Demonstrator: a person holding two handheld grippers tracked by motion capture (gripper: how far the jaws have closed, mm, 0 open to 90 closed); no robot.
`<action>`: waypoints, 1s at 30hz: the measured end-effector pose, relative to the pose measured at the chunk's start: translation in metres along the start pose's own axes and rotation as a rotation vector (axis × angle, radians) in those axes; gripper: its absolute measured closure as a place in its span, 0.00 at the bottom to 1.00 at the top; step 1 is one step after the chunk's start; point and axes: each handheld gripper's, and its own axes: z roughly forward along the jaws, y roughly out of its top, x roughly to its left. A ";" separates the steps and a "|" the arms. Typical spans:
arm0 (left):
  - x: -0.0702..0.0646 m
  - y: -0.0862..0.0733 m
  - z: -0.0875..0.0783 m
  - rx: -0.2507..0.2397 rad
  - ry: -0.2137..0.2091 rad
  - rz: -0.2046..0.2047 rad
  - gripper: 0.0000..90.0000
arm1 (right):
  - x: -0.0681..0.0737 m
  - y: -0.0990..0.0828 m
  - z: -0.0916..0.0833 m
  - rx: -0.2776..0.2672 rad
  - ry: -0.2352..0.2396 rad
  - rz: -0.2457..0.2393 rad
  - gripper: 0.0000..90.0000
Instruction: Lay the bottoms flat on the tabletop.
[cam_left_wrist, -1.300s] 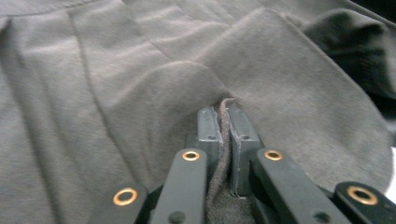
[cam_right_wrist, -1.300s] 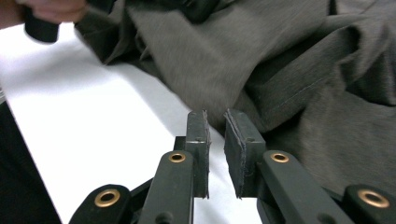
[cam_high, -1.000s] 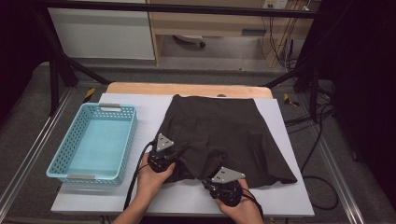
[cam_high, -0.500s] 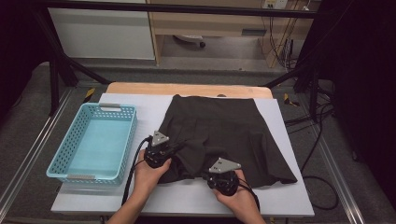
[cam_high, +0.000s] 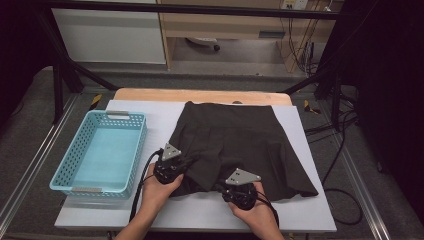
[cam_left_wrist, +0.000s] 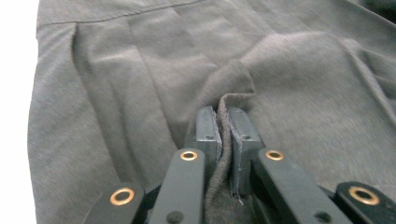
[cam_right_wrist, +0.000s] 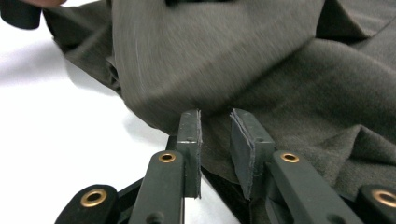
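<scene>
A dark grey pleated skirt (cam_high: 240, 140) lies flat on the white table (cam_high: 200, 210), waistband at the far side. My left gripper (cam_high: 186, 163) is at the skirt's near-left hem. In the left gripper view it (cam_left_wrist: 223, 114) is shut on a raised fold of the hem (cam_left_wrist: 224, 100). My right gripper (cam_high: 231, 179) is at the near middle of the hem. In the right gripper view its jaws (cam_right_wrist: 215, 116) have just been opening. A clear gap separates them, with cloth (cam_right_wrist: 280, 70) draped just beyond the tips and not pressed by the pads.
A light blue perforated basket (cam_high: 120, 116) stands empty to the left of the skirt. A wooden strip (cam_high: 200, 95) borders the table's far edge. Cables (cam_high: 340, 150) hang off the right side.
The right gripper has crept a little away from the table's front edge. The skirt's near-left hem is bunched further inward under the left gripper.
</scene>
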 end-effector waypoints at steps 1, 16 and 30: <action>-0.002 -0.002 -0.002 0.002 -0.010 0.005 0.93 | 0.001 0.001 -0.001 -0.005 0.000 -0.002 0.81; -0.019 -0.024 -0.021 0.019 -0.026 0.032 0.70 | 0.010 0.008 -0.013 -0.043 -0.003 0.006 0.66; 0.000 0.003 -0.064 -0.063 0.046 0.022 0.45 | 0.023 0.030 -0.017 -0.095 0.010 -0.017 0.53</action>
